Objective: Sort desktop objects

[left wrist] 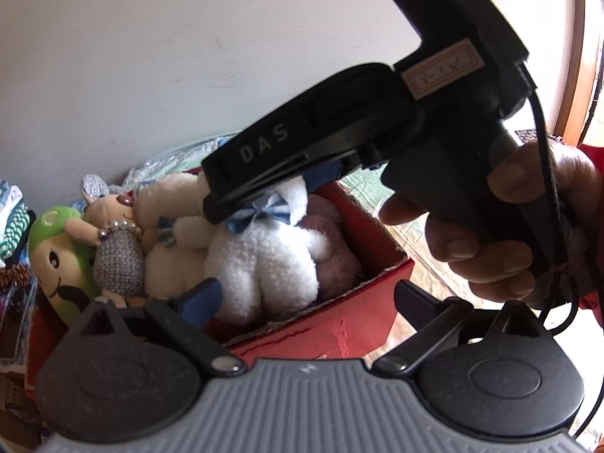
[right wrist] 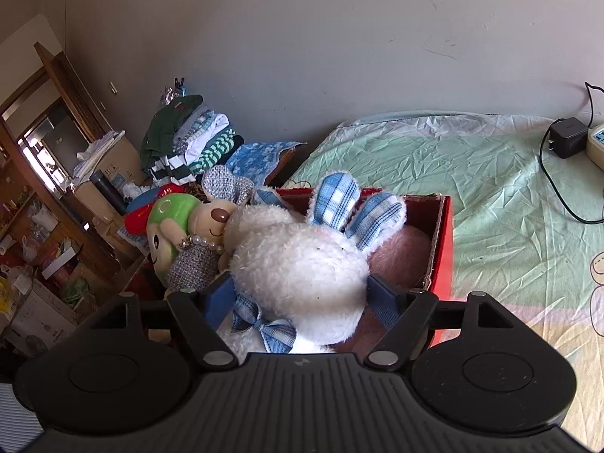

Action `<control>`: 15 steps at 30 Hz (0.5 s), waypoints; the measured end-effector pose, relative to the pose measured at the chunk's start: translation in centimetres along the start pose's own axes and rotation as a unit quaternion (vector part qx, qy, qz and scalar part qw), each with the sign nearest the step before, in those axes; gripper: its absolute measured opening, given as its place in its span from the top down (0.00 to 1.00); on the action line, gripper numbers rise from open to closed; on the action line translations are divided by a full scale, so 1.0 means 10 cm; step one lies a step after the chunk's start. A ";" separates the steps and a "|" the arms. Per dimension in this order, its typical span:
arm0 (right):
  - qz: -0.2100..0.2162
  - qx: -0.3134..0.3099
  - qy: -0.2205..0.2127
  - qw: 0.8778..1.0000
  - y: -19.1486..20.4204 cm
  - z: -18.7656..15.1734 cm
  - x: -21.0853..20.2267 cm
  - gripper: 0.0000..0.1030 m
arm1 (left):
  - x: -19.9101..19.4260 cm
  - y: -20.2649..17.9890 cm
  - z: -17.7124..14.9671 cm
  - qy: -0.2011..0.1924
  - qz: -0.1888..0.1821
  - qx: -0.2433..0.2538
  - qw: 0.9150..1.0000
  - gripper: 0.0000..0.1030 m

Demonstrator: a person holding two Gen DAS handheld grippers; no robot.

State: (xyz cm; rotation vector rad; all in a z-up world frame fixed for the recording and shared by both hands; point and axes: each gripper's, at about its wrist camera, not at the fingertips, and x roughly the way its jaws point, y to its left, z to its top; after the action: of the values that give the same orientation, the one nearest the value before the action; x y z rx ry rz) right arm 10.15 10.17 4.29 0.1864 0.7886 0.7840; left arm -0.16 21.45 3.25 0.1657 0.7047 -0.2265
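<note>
A red cardboard box (left wrist: 332, 324) (right wrist: 445, 234) sits on the bed and holds several plush toys. A white plush rabbit (right wrist: 302, 268) (left wrist: 264, 264) with blue checked ears and a blue bow is over the box. My right gripper (right wrist: 302, 294) is shut on the rabbit's head, blue pads on both sides; in the left wrist view it (left wrist: 271, 185) comes in from the upper right. A pink plush (right wrist: 400, 253) lies under the rabbit. My left gripper (left wrist: 305, 298) is wide open and empty, near the box's front wall.
A small tweed-dressed bear with pearls (right wrist: 204, 241) and a green plush (right wrist: 166, 222) lean at the box's left. Folded clothes (right wrist: 188, 143) and shelves (right wrist: 45, 204) stand left. The green sheet (right wrist: 490, 188) carries a charger (right wrist: 566, 137) at far right.
</note>
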 end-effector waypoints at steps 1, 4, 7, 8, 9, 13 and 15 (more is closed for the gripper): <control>0.000 0.005 -0.007 1.000 -0.01 0.00 -0.05 0.25 | -0.01 0.00 0.00 0.000 0.003 -0.006 1.000 0.05; -0.013 0.018 -0.031 0.999 -0.04 0.00 -0.18 0.25 | -0.05 -0.01 0.00 0.001 0.015 -0.025 1.000 0.05; -0.042 0.034 -0.053 0.997 -0.05 -0.05 -0.35 0.25 | -0.12 -0.02 -0.01 -0.002 0.028 -0.037 0.999 0.05; -0.056 0.040 -0.059 0.996 -0.04 -0.08 -0.42 0.25 | -0.16 -0.02 -0.02 -0.005 0.035 -0.040 0.999 0.05; -0.070 0.046 -0.065 0.994 -0.04 -0.11 -0.48 0.26 | -0.20 -0.04 -0.02 -0.008 0.045 -0.043 0.998 0.05; -0.124 0.045 -0.074 0.989 0.08 -0.30 -0.72 0.26 | -0.33 -0.07 -0.04 -0.015 0.076 -0.067 0.995 0.04; -0.142 0.041 -0.067 0.987 0.11 -0.40 -0.78 0.26 | -0.46 0.03 -0.06 -0.016 0.095 -0.091 0.991 0.04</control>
State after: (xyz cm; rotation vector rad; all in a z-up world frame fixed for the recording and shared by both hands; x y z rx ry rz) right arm 3.27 5.08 6.37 0.1930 0.7005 0.4651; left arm -3.84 22.54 5.82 0.0549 0.6703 0.0180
